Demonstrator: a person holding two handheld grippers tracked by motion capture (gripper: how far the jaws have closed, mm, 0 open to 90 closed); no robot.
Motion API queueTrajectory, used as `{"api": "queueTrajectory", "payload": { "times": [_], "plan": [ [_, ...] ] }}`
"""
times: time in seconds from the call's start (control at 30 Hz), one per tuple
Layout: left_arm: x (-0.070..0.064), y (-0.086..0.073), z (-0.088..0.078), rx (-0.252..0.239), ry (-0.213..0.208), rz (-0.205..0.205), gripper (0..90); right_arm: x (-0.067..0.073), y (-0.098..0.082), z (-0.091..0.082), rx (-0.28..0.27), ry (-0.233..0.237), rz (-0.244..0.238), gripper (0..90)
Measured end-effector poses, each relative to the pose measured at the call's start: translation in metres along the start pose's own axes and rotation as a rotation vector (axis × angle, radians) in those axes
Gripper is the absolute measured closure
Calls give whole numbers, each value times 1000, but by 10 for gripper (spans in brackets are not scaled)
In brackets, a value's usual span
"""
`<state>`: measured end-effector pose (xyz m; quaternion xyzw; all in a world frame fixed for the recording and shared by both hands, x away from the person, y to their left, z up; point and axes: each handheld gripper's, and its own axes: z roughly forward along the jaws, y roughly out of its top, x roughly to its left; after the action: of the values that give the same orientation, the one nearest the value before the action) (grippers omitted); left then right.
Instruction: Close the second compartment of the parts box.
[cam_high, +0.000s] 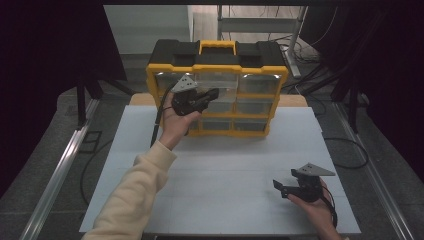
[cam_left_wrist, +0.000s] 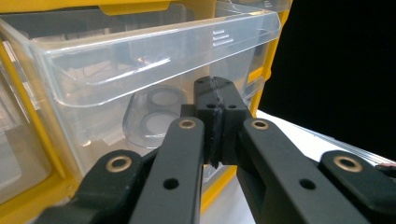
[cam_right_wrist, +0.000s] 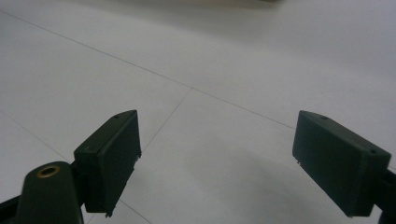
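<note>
- The left gripper (cam_left_wrist: 215, 100) is seen with its jaws pressed together, nothing between them, just before a clear drawer (cam_left_wrist: 140, 60) of the yellow organizer (cam_high: 217, 92).
- The right gripper (cam_right_wrist: 217, 161) is held wide open, empty, low over the white table (cam_high: 225, 165), well apart from the organizer.

Glossy clear plastic drawer (cam_left_wrist: 154, 51)

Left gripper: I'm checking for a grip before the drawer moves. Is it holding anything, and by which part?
Nothing visibly: the left gripper is shut, tips just under the clear drawer's front lip.
</note>
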<state>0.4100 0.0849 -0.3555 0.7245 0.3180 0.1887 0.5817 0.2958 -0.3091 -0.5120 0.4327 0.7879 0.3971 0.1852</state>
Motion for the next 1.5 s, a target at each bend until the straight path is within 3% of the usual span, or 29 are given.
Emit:
{"api": "queueTrajectory", "payload": {
  "times": [1.5],
  "plan": [
    [15,12,20,5,51,-33,884,0,0,0,-3,3,-3,155]
  ]
}}
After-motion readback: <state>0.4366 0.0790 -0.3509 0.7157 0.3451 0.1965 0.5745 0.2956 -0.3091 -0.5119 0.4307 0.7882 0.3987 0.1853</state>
